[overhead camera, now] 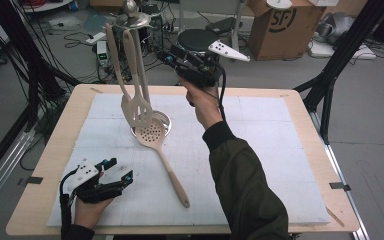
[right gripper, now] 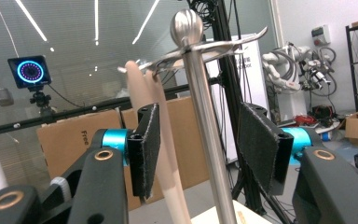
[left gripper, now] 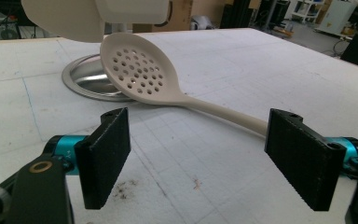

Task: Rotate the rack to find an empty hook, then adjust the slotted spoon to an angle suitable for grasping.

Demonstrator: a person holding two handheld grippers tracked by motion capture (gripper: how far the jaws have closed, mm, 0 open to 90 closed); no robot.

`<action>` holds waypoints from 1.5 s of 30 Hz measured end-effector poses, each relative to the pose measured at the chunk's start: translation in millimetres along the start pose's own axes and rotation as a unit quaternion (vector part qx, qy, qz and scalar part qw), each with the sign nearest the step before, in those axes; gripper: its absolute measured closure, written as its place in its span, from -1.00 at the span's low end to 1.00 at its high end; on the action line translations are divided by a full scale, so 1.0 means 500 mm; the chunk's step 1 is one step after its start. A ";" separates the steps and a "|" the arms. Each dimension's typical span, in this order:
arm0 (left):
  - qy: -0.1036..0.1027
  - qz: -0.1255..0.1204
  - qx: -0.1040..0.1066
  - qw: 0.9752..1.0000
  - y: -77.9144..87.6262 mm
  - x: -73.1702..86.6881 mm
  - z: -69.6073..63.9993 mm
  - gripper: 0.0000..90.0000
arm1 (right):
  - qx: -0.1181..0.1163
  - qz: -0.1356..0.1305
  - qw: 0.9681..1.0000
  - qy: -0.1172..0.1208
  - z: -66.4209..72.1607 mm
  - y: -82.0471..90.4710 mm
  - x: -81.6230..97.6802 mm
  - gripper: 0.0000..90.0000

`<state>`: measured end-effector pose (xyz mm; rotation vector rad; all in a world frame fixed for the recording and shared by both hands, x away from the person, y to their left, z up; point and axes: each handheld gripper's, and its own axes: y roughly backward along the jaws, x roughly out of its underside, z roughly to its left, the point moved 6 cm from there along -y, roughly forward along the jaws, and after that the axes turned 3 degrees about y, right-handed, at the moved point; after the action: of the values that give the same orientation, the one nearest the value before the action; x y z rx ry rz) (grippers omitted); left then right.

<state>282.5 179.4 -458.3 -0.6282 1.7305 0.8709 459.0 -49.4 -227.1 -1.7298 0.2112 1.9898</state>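
A steel utensil rack [overhead camera: 130, 17] stands on a round base [overhead camera: 164, 122] at the back of the white mat. Two beige utensils [overhead camera: 136, 107] hang from its hooks. A beige perforated spoon [overhead camera: 162, 150] lies on the mat, its bowl leaning on the base. My right gripper [overhead camera: 168, 56] is up by the rack's top. In the right gripper view it [right gripper: 200, 140] is open, with the rack's pole [right gripper: 207, 154] and a hanging handle [right gripper: 165, 140] seen between its pads, apart from both. My left gripper [overhead camera: 117, 170] rests open near the front left, and the spoon [left gripper: 142, 70] lies beyond its jaws [left gripper: 205, 154].
The white mat [overhead camera: 260, 150] covers most of the wooden table [overhead camera: 67, 135]. Behind the table stand a cardboard box [overhead camera: 280, 25] and a black stool [overhead camera: 197, 39]. Black frame legs [overhead camera: 340, 55] rise at both back corners, and cables lie on the floor.
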 end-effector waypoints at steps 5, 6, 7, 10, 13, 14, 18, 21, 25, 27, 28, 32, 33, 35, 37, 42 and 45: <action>-0.001 0.001 -0.001 1.000 0.000 0.000 -0.001 -0.49 | -0.005 0.009 1.000 -0.003 0.011 0.010 0.011 0.02; -0.001 0.000 -0.001 1.000 0.000 -0.001 -0.001 -0.49 | -0.008 0.010 1.000 -0.001 0.014 0.012 0.013 0.02; -0.001 -0.001 -0.001 1.000 0.001 -0.001 -0.001 -0.49 | -0.011 0.008 1.000 -0.002 0.019 0.013 0.014 0.03; -0.001 -0.001 -0.002 1.000 0.003 -0.001 0.001 -0.49 | -0.016 0.011 1.000 -0.006 0.029 0.020 0.024 0.02; 0.000 -0.003 -0.005 1.000 0.005 -0.002 0.000 -0.49 | -0.017 0.018 1.000 -0.007 0.036 0.027 0.037 0.02; -0.001 -0.003 -0.005 1.000 0.006 -0.003 0.000 -0.49 | -0.017 0.017 1.000 -0.008 0.038 0.030 0.040 0.02; -0.003 -0.003 -0.005 1.000 0.007 -0.004 -0.004 -0.49 | -0.013 0.026 1.000 -0.008 0.043 0.039 0.058 0.02; -0.006 -0.003 -0.003 1.000 0.005 -0.004 -0.006 -0.49 | -0.014 0.031 0.999 -0.011 0.047 0.042 0.063 0.02; -0.004 -0.002 -0.003 1.000 0.005 -0.003 -0.006 -0.49 | -0.018 0.042 0.999 -0.005 0.059 0.039 0.071 0.02; -0.005 -0.003 -0.003 1.000 0.006 -0.004 -0.006 -0.49 | -0.019 0.046 0.999 -0.004 0.063 0.039 0.076 0.02; -0.005 -0.003 -0.003 1.000 0.006 -0.003 -0.006 -0.49 | -0.019 0.047 0.999 -0.002 0.064 0.040 0.080 0.02; -0.007 -0.004 -0.003 1.000 0.007 -0.004 -0.007 -0.49 | -0.016 0.056 0.998 -0.008 0.065 0.045 0.100 0.02; -0.005 -0.004 -0.002 1.000 0.007 -0.004 -0.007 -0.49 | -0.016 0.062 0.998 -0.012 0.065 0.046 0.105 0.02; -0.006 -0.003 -0.002 1.000 0.007 -0.004 -0.008 -0.49 | -0.017 0.067 0.998 -0.012 0.067 0.048 0.112 0.03; -0.006 -0.004 -0.004 1.000 0.008 -0.004 -0.007 -0.49 | -0.020 0.072 0.997 -0.012 0.070 0.049 0.118 0.07; -0.007 -0.005 -0.003 1.000 0.009 -0.005 -0.010 -0.49 | -0.026 0.084 0.996 -0.016 0.075 0.054 0.137 0.08; -0.009 -0.002 -0.004 1.000 0.008 -0.004 -0.009 -0.49 | -0.032 0.097 0.995 -0.019 0.077 0.056 0.151 0.03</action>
<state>277.5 178.1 -454.7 -0.6269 1.7095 0.8774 406.4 -37.9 -298.1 -1.7681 0.3180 2.1872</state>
